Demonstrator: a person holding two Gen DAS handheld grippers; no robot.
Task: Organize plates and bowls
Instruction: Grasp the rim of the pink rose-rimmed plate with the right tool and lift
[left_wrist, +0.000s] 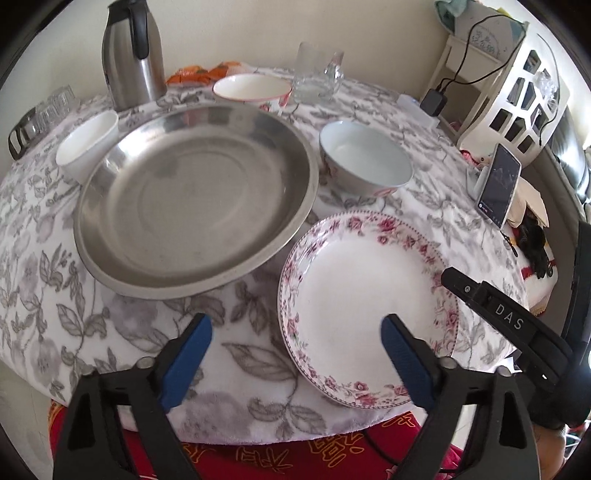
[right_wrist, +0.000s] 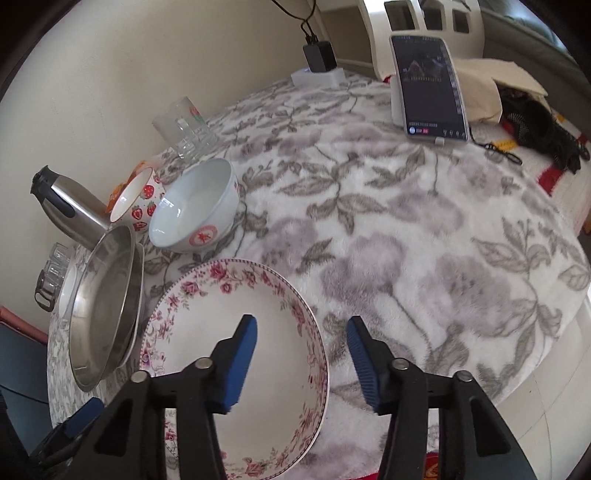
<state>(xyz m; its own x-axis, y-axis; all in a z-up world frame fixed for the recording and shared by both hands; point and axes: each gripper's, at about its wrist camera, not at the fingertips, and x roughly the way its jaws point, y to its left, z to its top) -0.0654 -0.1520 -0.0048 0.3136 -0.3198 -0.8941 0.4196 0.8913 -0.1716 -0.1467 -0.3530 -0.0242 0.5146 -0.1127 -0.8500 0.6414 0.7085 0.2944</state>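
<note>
Floral plate (left_wrist: 369, 302) lies on the tablecloth (left_wrist: 55, 258) just right of the steel basin (left_wrist: 195, 195). Left gripper (left_wrist: 295, 332): jaws apart over the plate's near-left rim. Right gripper (right_wrist: 301, 332): jaws apart, straddling the plate's right rim; contact unclear. Only the right wrist view shows the strawberry bowl's (right_wrist: 138, 203) pattern.

Floral-rimmed plate (left_wrist: 365, 291) lies flat beside steel basin (left_wrist: 195, 195), three bowls behind.
</note>
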